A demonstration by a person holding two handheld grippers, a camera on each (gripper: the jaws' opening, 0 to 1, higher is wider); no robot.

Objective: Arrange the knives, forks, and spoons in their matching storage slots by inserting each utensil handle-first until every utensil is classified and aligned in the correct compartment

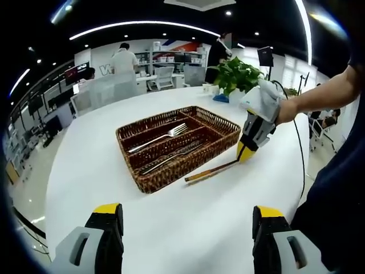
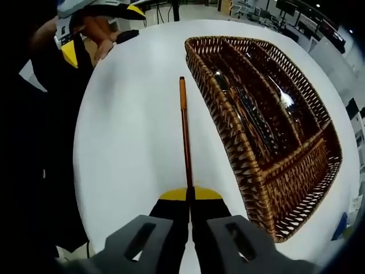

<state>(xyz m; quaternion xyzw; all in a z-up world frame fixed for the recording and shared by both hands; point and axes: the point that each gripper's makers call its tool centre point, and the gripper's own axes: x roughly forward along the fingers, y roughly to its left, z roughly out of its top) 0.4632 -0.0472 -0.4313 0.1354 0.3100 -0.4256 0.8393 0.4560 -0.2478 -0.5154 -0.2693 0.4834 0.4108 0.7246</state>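
In the left gripper view the left gripper (image 1: 188,220) stands nearest, its two yellow-tipped jaws spread wide apart over the bare white table (image 1: 194,228) with nothing between them. Beyond it lies the wicker tray (image 1: 149,184), a long woven basket split by lengthwise walls into narrow compartments. A fork (image 1: 159,137) lies in one of the farther slots, tines pointing away toward the right, and more silver utensils (image 1: 171,158) rest in the slot nearer the camera; their kind is hard to tell. Just beside the tray's near right corner, the right gripper (image 1: 244,153) comes in from the right, held by a person's hand (image 1: 283,111), and its yellow tip is pinched on one end of a slim brown-handled utensil (image 1: 210,171) that slants down to the table alongside the tray. Farther off stand a potted plant (image 1: 239,74) at the table's far edge, desks, and people in an open office. In the right gripper view the right gripper (image 2: 189,200) shows its jaws pressed together on the same utensil (image 2: 185,137), which runs straight forward over the white table (image 2: 131,125), its orange-brown handle end farthest away, lying outside the tray. The wicker tray (image 2: 245,165) sits just right of it, dark shiny utensils inside its slots. The left gripper (image 2: 91,17) appears at the far top left.
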